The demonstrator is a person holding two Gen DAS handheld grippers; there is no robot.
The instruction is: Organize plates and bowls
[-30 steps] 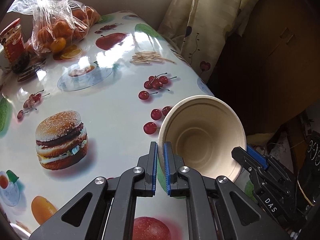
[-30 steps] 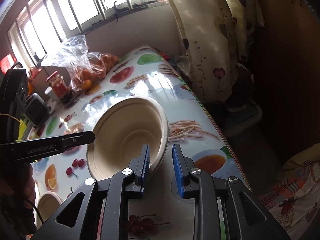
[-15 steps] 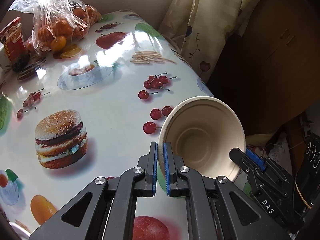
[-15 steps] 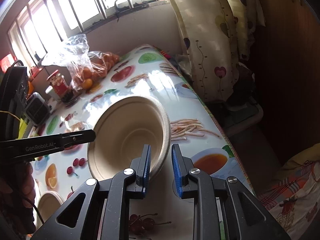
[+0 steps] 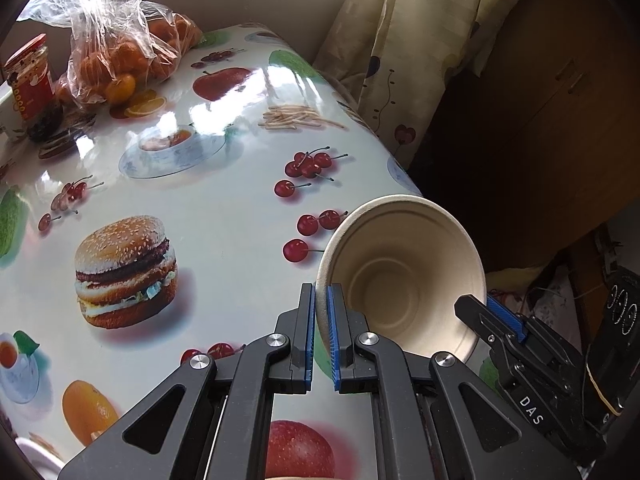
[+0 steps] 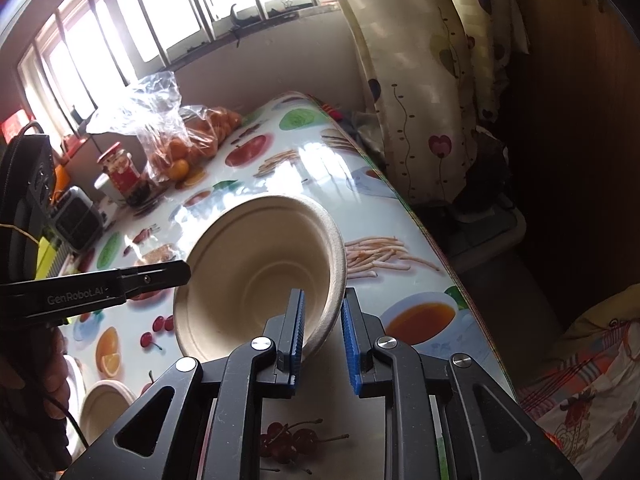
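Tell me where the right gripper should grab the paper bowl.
Pinch the thin rim on the side opposite the left gripper, one finger inside, one outside. The bowl is tipped, mouth toward the right gripper, whose open jaws straddle that edge.

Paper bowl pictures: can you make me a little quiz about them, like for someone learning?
1. True or false: the left tool is shut on the rim of the paper bowl.
2. What is inside the plastic bag at the far end of the table? A) oranges B) eggs C) bread
3. Fill in: the right tool is open, with one finger inside the bowl and one outside its ____.
Key: 1 true; 2 A; 3 rim.
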